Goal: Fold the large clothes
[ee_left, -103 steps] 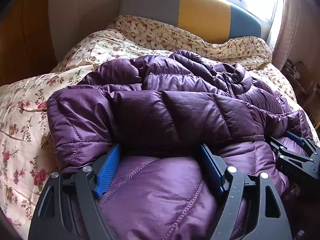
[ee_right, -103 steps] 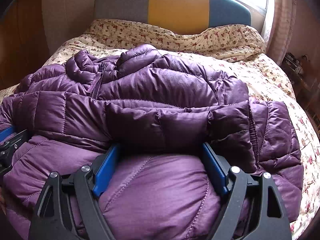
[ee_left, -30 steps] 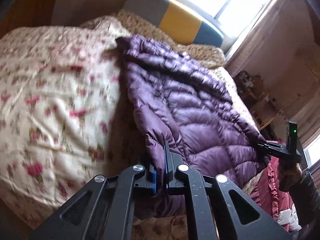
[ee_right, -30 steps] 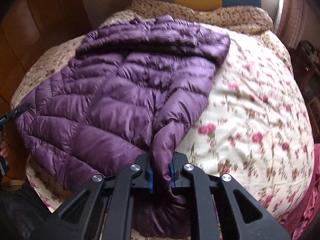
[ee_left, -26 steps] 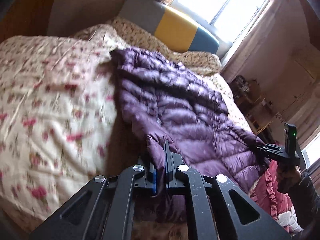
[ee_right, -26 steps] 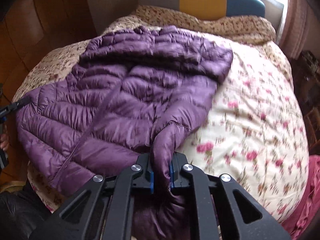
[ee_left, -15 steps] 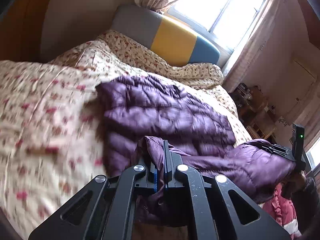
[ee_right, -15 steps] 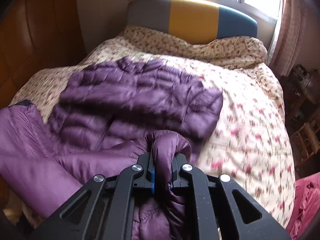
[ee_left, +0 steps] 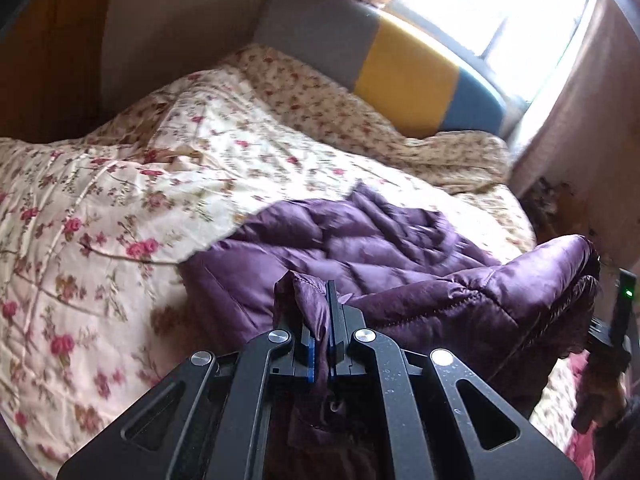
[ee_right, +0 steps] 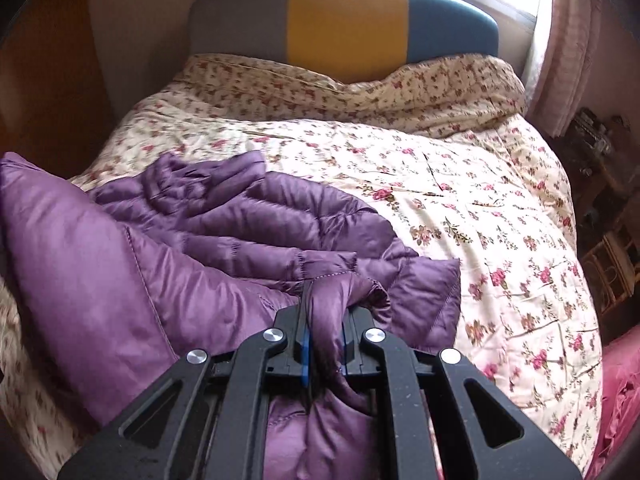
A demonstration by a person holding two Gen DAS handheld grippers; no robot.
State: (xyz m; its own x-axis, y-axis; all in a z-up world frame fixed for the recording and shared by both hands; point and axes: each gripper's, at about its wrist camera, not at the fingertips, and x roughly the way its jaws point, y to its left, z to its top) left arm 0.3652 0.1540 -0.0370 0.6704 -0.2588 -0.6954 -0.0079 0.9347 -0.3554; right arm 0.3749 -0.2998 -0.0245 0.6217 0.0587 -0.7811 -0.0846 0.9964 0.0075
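A purple quilted down jacket lies on the flowered bed. My left gripper is shut on a thin pinch of its hem, held above the bed. The lifted lower part arches to the right, towards a hand at the frame's edge. In the right wrist view my right gripper grips a thicker bunch of the jacket; its jaws are opening slightly, the pads still pressing the fabric. The raised fold stands tall on the left. The jacket's upper part lies crumpled beneath it.
The flowered quilt covers the bed up to a grey, yellow and blue headboard. A bright window and pink curtain are behind it. Shelves stand on the right, red cloth lower right, wooden panelling on the left.
Both grippers have carried the jacket's hem up and towards the headboard. The jacket, spread flat a second ago, is now doubled over itself with more quilt showing around it.
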